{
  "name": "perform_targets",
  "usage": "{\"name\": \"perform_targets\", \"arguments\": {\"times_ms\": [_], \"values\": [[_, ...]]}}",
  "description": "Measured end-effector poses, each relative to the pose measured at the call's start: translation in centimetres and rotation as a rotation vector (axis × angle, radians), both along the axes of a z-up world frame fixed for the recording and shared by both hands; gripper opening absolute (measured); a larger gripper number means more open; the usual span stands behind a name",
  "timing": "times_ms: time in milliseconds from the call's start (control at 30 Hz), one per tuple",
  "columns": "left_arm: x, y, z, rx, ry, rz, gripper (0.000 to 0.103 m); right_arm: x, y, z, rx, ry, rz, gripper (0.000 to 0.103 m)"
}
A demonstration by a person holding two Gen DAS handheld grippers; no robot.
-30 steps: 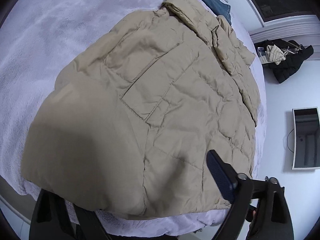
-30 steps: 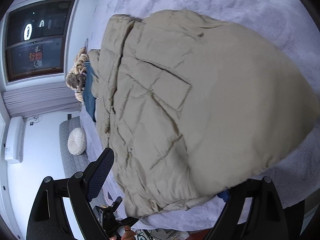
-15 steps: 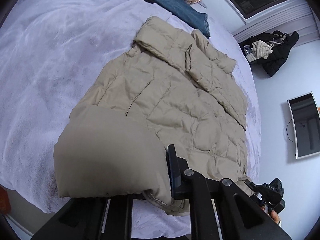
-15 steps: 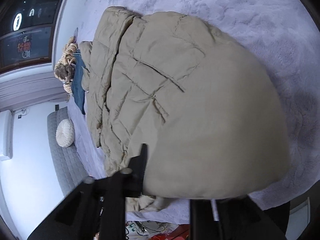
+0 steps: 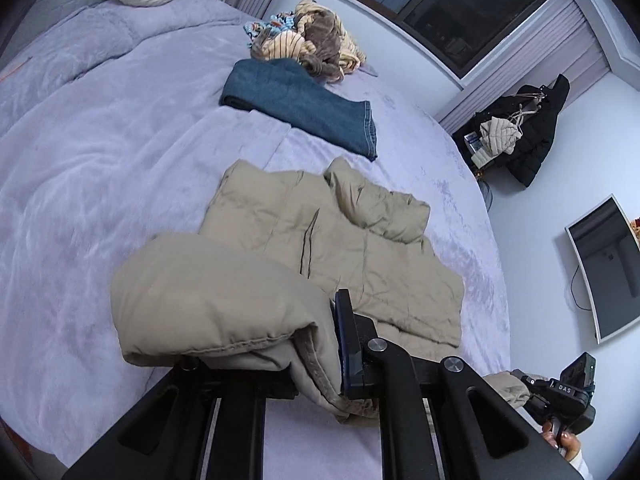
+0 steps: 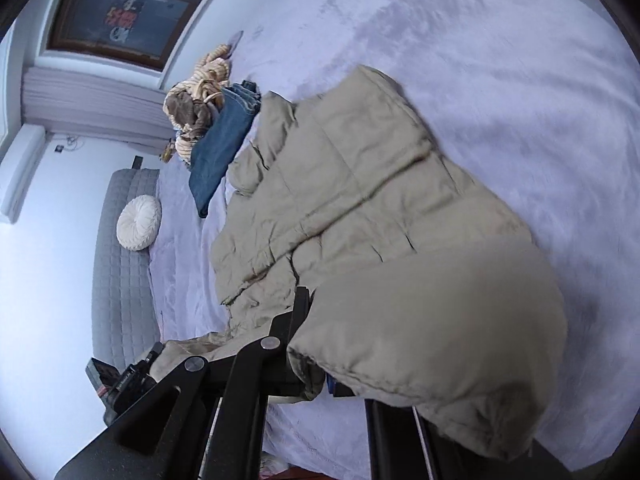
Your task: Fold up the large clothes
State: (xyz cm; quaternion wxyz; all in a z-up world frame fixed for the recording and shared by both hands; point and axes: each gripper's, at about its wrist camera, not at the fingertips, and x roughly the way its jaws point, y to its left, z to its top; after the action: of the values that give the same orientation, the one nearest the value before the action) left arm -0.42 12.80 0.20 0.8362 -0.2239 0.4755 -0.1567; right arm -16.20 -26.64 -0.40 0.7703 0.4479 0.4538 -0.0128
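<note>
Item: beige padded jacket (image 5: pixel 340 248), spread on the lilac blanket (image 5: pixel 100 160) of the bed, collar end toward the folded jeans (image 5: pixel 304 108).

Your left gripper (image 5: pixel 316 340): clenched on the jacket's near hem, which bulges up over the fingers, lifted off the blanket.

Your right gripper (image 6: pixel 316 344): likewise clamped on the hem's other corner, fabric draped over it.

Between your two grippers the hem hangs raised; the far part of the jacket lies flat.

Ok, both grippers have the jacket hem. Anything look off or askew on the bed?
Nothing damaged or spilled. The beige jacket lies a bit rumpled, one sleeve bunched across its top. Folded jeans sit neatly beyond it; only the striped clothes pile behind them is untidy.
</note>
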Motion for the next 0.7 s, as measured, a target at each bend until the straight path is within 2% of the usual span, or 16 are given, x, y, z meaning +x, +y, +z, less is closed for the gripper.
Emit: {"name": "perform_targets", "arguments": {"times_ms": [200,300,433,533,700], "values": [[7.1,-2.3,0.2,0.040,-0.034,0.033,0.015,9.6,-1.6,2.7,-0.130,-0.042,0.114,0.007],[11.4,-3.3,-0.9,0.061,-0.035,0.027,0.015,14.2,-2.1,2.2,-0.170,-0.030,0.133,0.007],[17.2,-4.6,-4.6,0.098,0.003,0.006,0.015,19.6,-3.0,-0.5,-0.205,0.013,0.115,0.007],[21.0,-5.9,-7.9,0.147,0.038,-0.024,0.015,22.8,-3.8,-4.2,-0.196,0.066,0.080,0.007],[24.8,-7.7,-12.5,0.238,0.096,-0.066,0.015,25.6,-4.6,-9.1,-0.187,0.130,0.049,0.007]]}}
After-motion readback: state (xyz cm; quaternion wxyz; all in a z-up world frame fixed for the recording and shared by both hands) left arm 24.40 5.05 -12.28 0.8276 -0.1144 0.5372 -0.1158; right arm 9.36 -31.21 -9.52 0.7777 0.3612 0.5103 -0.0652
